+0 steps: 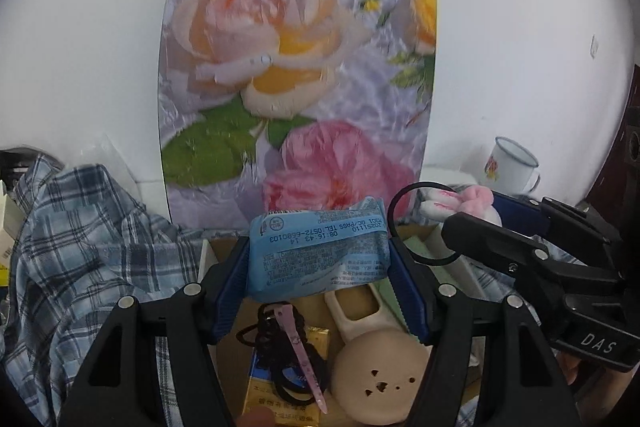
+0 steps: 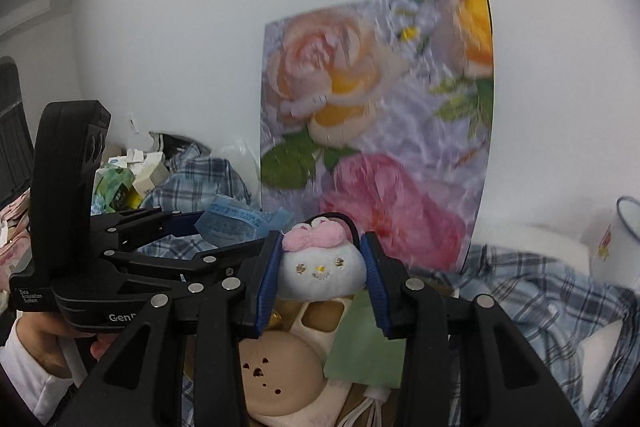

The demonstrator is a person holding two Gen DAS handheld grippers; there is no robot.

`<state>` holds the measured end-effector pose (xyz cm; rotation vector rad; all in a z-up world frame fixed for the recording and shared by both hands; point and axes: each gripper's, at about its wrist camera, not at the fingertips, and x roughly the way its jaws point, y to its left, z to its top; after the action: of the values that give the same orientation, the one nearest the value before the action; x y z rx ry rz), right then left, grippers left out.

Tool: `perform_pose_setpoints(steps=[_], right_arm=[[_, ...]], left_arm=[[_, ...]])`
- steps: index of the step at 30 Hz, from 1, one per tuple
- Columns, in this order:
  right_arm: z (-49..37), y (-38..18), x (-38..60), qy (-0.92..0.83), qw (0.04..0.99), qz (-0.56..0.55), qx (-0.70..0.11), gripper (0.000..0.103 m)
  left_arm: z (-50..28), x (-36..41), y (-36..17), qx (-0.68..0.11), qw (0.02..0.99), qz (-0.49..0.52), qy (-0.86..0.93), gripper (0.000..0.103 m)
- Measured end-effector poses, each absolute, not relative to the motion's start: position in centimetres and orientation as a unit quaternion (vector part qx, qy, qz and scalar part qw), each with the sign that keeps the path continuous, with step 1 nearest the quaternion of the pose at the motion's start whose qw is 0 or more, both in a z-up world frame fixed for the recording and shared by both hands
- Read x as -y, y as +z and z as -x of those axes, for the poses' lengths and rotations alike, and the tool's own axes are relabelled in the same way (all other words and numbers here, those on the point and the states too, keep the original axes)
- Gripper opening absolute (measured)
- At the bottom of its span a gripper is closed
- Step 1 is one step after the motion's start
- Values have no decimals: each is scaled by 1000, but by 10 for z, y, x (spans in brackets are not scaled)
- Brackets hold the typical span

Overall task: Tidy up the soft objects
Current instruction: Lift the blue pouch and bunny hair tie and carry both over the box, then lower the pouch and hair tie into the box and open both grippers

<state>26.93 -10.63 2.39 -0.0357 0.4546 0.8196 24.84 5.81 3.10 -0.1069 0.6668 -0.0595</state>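
My left gripper (image 1: 318, 259) is shut on a blue tissue pack (image 1: 318, 253) and holds it above an open cardboard box (image 1: 224, 245). My right gripper (image 2: 322, 269) is shut on a white plush toy with a pink bow (image 2: 320, 265), which hangs on a black hair tie, also above the box. The right gripper (image 1: 496, 223) shows at the right of the left wrist view, with the plush (image 1: 476, 197) at its tip. The left gripper (image 2: 192, 227) and the blue pack (image 2: 236, 221) show at the left of the right wrist view.
The box holds a beige round item with small holes (image 1: 380, 373), black hair ties and a pink clip (image 1: 298, 351), a gold pack (image 1: 280, 403) and a green pouch (image 2: 364, 347). A blue plaid shirt (image 1: 80, 247) lies around the box. A floral panel (image 1: 296, 87) leans on the wall. An enamel mug (image 1: 510, 165) stands right.
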Motion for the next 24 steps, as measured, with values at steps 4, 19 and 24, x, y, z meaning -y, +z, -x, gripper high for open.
perform_pose_setpoints(steps=[4,19,24], right_arm=[[-279,14,105,398,885,9,-241,39],[-288,-7,94,401,872,4,-280,41],[-292,-8,97,400,870,-5,-286,48]], left_arm=[[-254,-57,20,-339,939,49,-27,69],[-277,-56,-15,-381,924,24,-7,86],[-275,-54,-15,-371,929,5,15,103]])
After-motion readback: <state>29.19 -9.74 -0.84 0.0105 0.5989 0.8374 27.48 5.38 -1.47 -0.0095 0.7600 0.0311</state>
